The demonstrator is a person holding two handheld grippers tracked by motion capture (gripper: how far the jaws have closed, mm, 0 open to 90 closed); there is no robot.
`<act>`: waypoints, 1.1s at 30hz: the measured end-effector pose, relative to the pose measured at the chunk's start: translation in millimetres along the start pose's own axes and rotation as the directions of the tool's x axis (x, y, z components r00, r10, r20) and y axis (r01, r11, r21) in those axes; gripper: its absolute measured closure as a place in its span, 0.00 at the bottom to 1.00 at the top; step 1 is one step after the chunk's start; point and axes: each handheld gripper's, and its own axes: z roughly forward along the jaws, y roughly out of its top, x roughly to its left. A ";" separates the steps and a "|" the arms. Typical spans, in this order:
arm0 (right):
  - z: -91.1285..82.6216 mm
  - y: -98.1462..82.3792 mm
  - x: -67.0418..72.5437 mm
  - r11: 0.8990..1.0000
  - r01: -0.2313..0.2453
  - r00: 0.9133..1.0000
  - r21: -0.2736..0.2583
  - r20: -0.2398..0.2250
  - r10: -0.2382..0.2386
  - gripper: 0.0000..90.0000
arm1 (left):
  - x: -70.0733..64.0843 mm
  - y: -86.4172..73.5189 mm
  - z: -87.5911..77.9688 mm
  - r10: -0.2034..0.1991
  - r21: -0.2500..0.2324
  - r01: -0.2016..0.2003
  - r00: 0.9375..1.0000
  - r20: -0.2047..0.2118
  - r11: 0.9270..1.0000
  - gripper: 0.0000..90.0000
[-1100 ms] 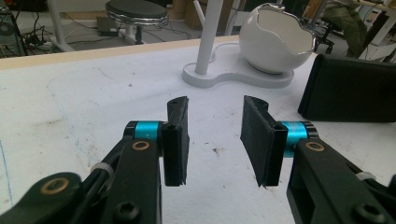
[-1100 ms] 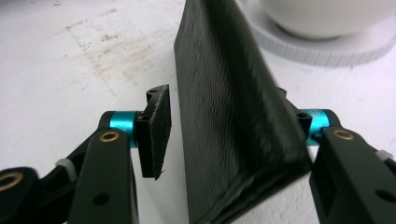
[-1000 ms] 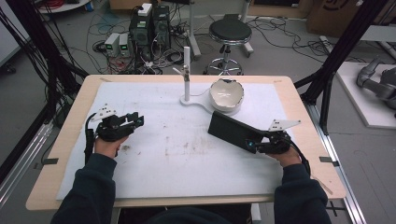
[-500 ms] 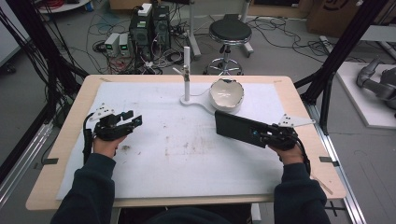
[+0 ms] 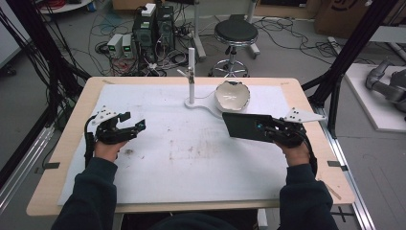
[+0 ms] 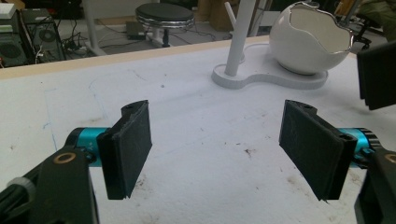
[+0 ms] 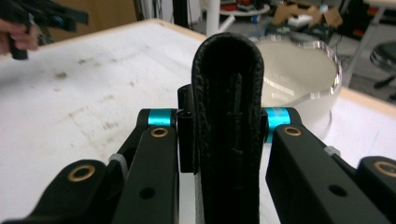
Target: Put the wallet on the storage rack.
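The right gripper has its jaws clamped on the edge of a black wallet; they have just been closing, with the wallet between them. In the right gripper view its rounded leather spine stands upright between the two pads. In the high view the wallet sits right of the frame's middle, jutting leftward from the right gripper and seemingly lifted off the white mat that covers the worktop. Just above it in that frame stands the white egg-shaped bowl on its stand.

At the left of the frame, the left gripper has its jaws apart, having just been opening, with nothing between them but bare mat.

The grip looks risky: only one end of the wallet is pinched, so its free length could sag or swing and slip out. Carried upward in the frame, it could also knock the bowl's jagged rim or tip the thin post.
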 end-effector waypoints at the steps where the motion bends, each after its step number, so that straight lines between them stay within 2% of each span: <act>1: -2.4 5.1 1.8 1.000 0.006 1.000 -0.011 -0.005 -0.006 0.82 | -0.1 0.0 -0.2 0.000 0.001 0.000 1.000 0.000 1.000 0.28; 5: -8.3 21.2 4.7 0.999 0.050 0.999 -0.010 0.015 -0.050 0.82 | 0.3 -0.6 -0.4 -0.007 0.004 0.007 1.000 0.001 1.000 0.28; 8: -10.9 32.9 1.7 0.999 0.045 0.999 -0.011 0.019 -0.045 0.82 | 1.2 -0.7 -0.6 -0.012 0.006 0.012 1.000 0.003 1.000 0.28; 12: -9.9 52.4 -4.1 0.996 0.091 0.995 0.014 0.040 -0.092 0.82 | 2.7 -1.1 -0.1 -0.022 0.001 0.022 1.000 0.002 1.000 0.29; 21: 8.7 96.3 -28.4 0.986 0.156 0.982 0.064 0.101 -0.162 0.82 | 3.7 -1.1 -0.3 -0.024 -0.003 0.024 1.000 0.014 1.000 0.31; 23: 16.6 103.3 -33.2 0.979 0.180 0.976 0.092 0.109 -0.189 0.82 | 4.3 -1.4 0.2 -0.030 -0.002 0.030 0.999 0.014 1.000 0.31; 25: 26.1 108.9 -36.5 0.967 0.225 0.964 0.121 0.118 -0.240 0.82 | 4.6 -1.6 0.3 -0.032 0.001 0.032 0.999 0.012 0.999 0.31; 27: 37.6 115.0 -38.2 0.945 0.278 0.946 0.173 0.121 -0.301 0.82 | 4.7 -1.6 0.2 -0.033 0.000 0.033 0.999 0.013 0.999 0.31; 29: 46.5 118.5 -38.8 0.926 0.316 0.932 0.207 0.114 -0.344 0.82 | 5.0 -1.6 0.1 -0.035 -0.002 0.035 0.999 0.015 0.999 0.31; 31: 57.6 121.3 -38.3 0.899 0.351 0.919 0.261 0.089 -0.385 0.82 | 5.1 -1.6 0.0 -0.039 -0.005 0.039 0.999 0.016 0.999 0.31; 32: 61.5 121.9 -38.0 0.884 0.372 0.909 0.283 0.081 -0.408 0.82 | 5.3 -1.5 -0.1 -0.037 -0.004 0.037 0.999 0.016 0.999 0.31; 33: 66.4 122.5 -36.5 0.860 0.400 0.894 0.318 0.073 -0.442 0.82 | 5.2 -1.5 -0.1 -0.039 -0.003 0.039 0.999 0.015 0.999 0.31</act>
